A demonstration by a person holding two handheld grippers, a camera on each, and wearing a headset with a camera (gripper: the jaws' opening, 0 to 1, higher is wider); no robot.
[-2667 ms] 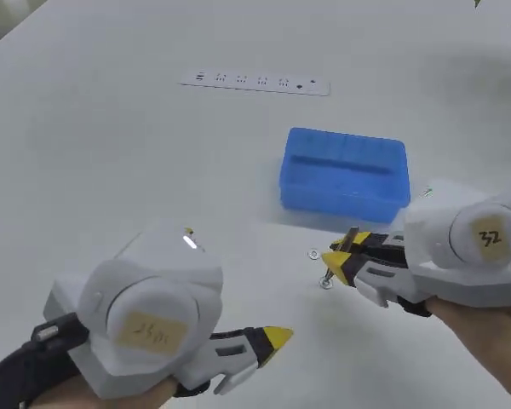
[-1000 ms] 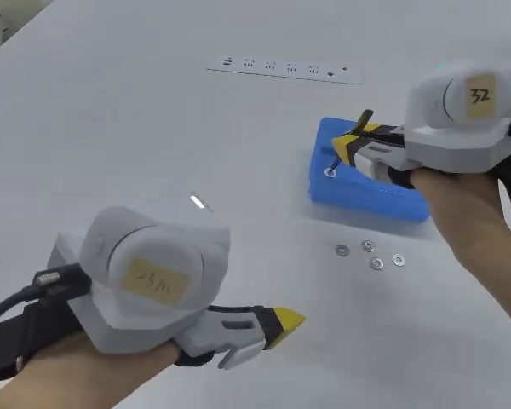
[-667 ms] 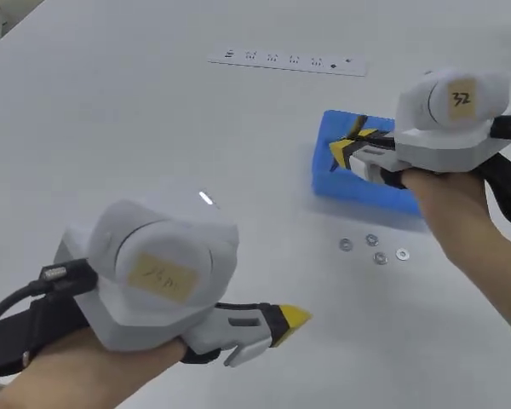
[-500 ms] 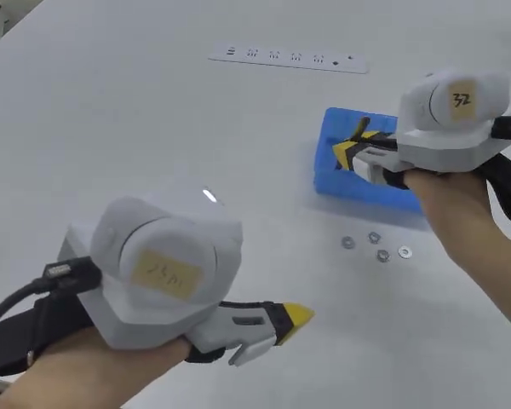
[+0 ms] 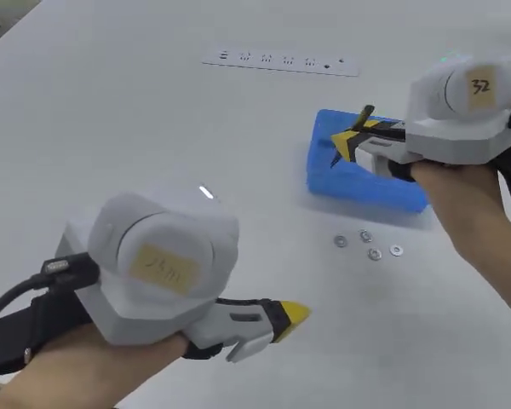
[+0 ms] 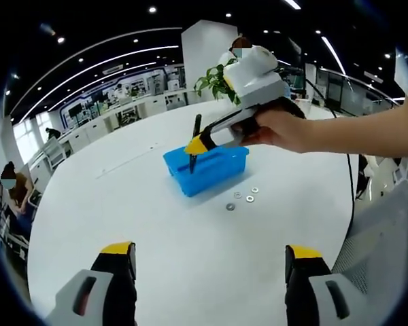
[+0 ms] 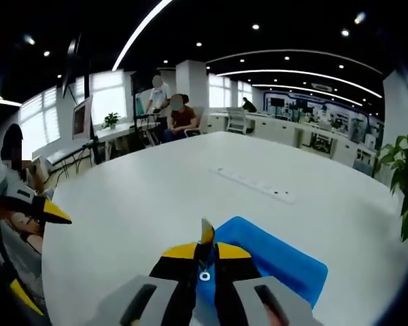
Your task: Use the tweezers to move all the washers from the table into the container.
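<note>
right tongs [image 5: 346, 146] clamped on tweezers [image 5: 365, 113], tips now over container [image 5: 366, 192] – washer gone from tips, likely dropped | left tongs [image 6: 209, 250] wide open, empty | 4 washers [image 5: 375, 254] left on surface [image 5: 153, 111], clear of its edges, near container

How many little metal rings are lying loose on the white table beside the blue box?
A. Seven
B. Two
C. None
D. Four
D: four washers lie in a small cluster on the table, just in front of the blue container.
</note>
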